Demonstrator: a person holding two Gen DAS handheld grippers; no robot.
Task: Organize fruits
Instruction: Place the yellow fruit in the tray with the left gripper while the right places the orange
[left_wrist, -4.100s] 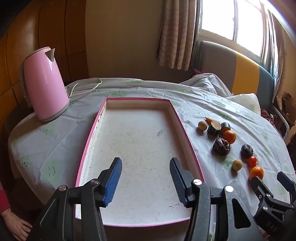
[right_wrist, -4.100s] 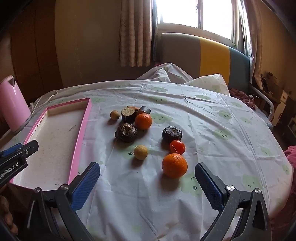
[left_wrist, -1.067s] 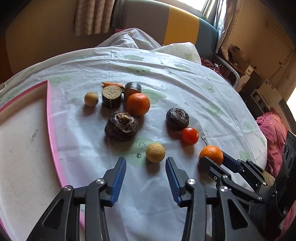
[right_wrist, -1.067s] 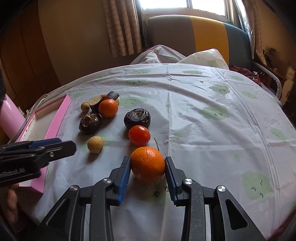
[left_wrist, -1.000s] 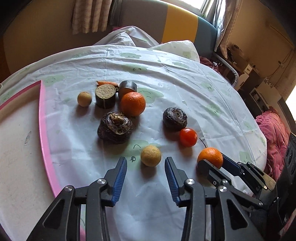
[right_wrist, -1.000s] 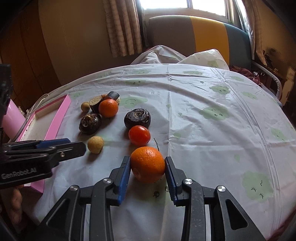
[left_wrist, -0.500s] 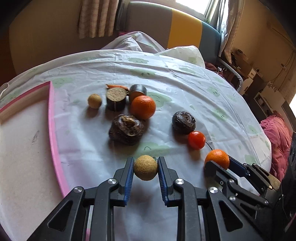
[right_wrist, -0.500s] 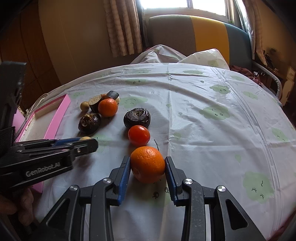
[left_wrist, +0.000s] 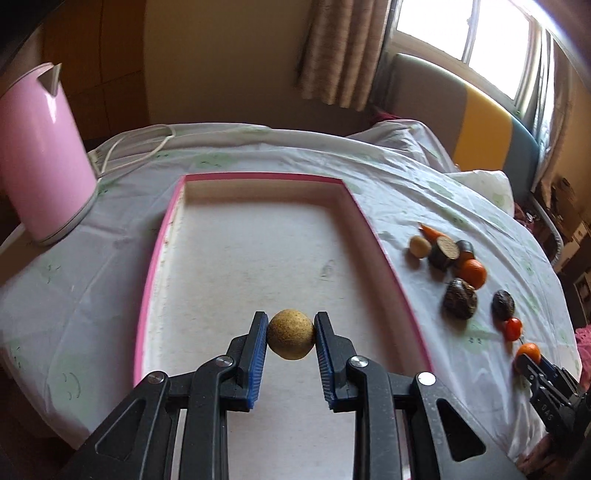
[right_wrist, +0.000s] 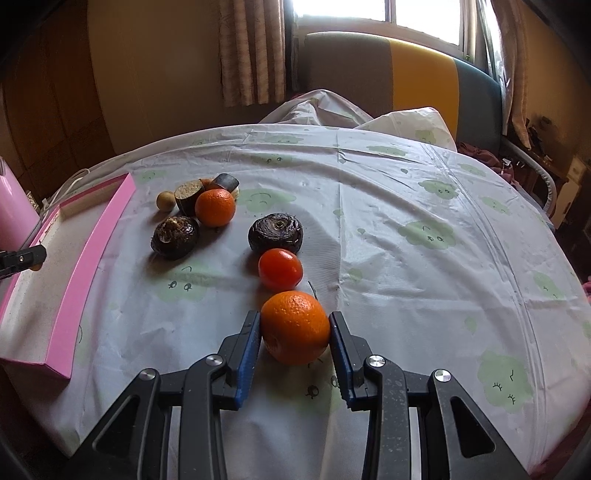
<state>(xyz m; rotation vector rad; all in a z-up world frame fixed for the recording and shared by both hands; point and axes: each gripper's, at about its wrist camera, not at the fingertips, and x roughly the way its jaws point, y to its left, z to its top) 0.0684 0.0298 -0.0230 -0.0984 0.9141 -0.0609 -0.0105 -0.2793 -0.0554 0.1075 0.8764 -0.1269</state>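
Observation:
My left gripper (left_wrist: 290, 334) is shut on a small tan round fruit (left_wrist: 290, 334) and holds it above the near part of the pink-rimmed tray (left_wrist: 388, 266). My right gripper (right_wrist: 294, 328) is shut on a big orange (right_wrist: 294, 326) that rests on the tablecloth. Beyond it lie a red tomato (right_wrist: 280, 268), two dark rough fruits (right_wrist: 275, 232) (right_wrist: 174, 237), a second orange (right_wrist: 215, 206), cut dark pieces (right_wrist: 188, 197) and another tan fruit (right_wrist: 165, 200). The right gripper also shows at the right edge of the left wrist view (left_wrist: 532, 363).
A pink kettle (left_wrist: 40, 155) with a white cord (left_wrist: 129, 147) stands left of the tray. The round table has a white cloth with green prints (right_wrist: 424, 229). A striped sofa (right_wrist: 406, 85) and curtains stand behind it.
My left gripper closed on the tan fruit, lifted it and swung left over the tray. My right gripper stayed shut on the big orange in the same place.

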